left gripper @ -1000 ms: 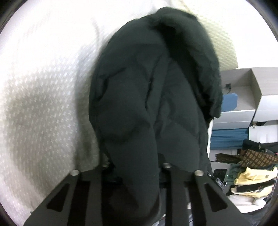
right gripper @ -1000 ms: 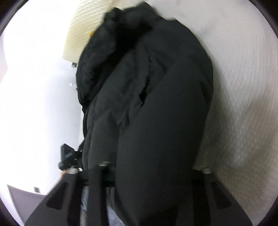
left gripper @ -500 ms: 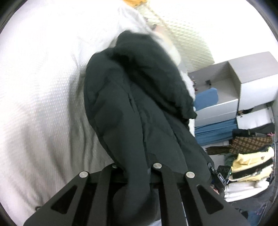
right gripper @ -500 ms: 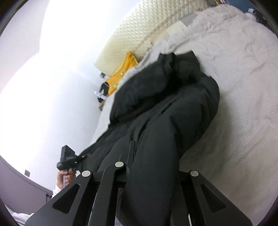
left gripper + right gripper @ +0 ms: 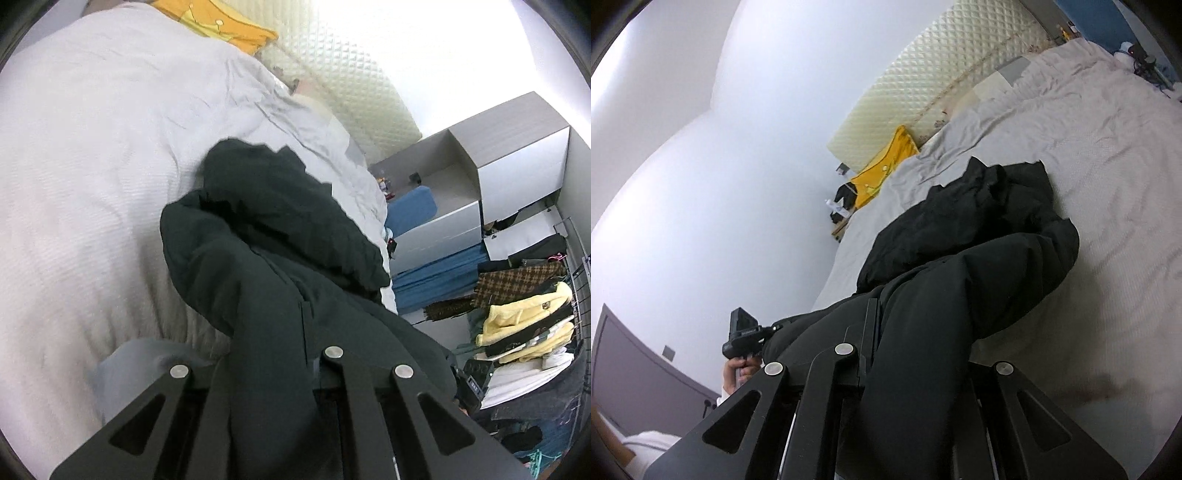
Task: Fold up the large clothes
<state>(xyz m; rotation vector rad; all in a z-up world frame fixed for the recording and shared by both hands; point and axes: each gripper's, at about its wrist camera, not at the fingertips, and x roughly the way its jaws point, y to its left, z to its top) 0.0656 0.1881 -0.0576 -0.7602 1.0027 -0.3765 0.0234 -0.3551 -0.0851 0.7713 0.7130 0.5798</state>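
A large black padded jacket [image 5: 273,251] lies stretched across a bed with a pale grey-white cover [image 5: 81,184]. My left gripper [image 5: 269,373] is shut on one end of the jacket, which bulges out between its fingers. My right gripper [image 5: 908,365] is shut on the jacket [image 5: 964,266] too, at the near edge. The far part of the jacket rests crumpled on the bed. The left gripper also shows in the right wrist view [image 5: 742,339], held in a hand at the bed's left side.
A cream quilted headboard [image 5: 934,92] and a yellow pillow [image 5: 886,166] stand at the head of the bed. In the left wrist view, grey shelves [image 5: 480,192] with blue fabric and a rack of folded clothes [image 5: 524,325] stand to the right.
Both grippers have pulled back and lowered with the jacket held. The jacket went from hanging bunched close to the cameras to lying stretched out on the bed.
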